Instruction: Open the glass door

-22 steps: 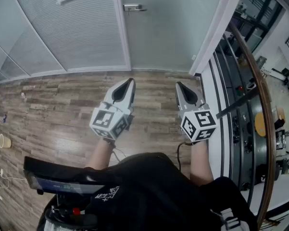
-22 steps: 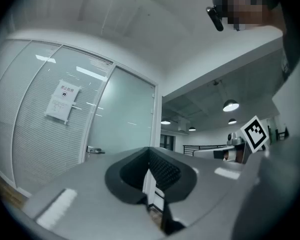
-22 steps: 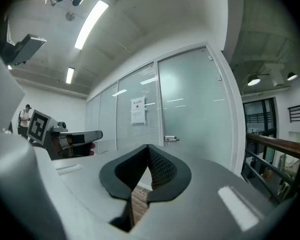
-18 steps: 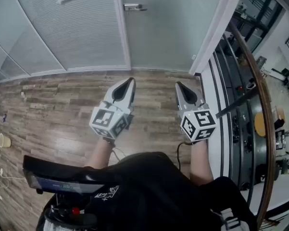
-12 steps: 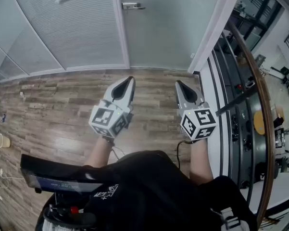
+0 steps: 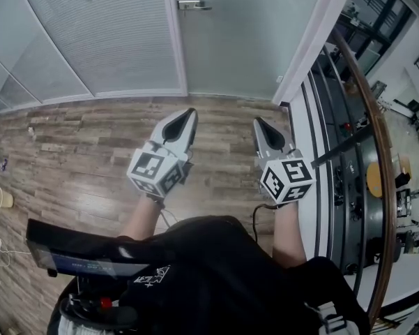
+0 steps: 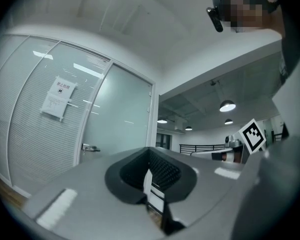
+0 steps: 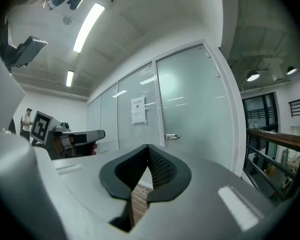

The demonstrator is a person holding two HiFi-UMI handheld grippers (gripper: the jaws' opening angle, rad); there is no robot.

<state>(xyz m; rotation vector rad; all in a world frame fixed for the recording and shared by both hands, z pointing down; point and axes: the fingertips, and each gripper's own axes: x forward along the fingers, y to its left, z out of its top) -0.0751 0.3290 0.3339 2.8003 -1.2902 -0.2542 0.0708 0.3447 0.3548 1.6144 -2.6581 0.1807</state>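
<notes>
The glass door looked heavy and slick; best hold was the handle at its left edge. The left gripper and right gripper were pressed together, empty.

frosted grey glass door, brown wood-plank floor

Wood-plank floor carries what looks like a paper cup at left

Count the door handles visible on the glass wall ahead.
1. The handle sits at the left edge of the glass door, at the top of the head view, next to the ribbed panel. No other shows; more may lie outside the frame.
</notes>
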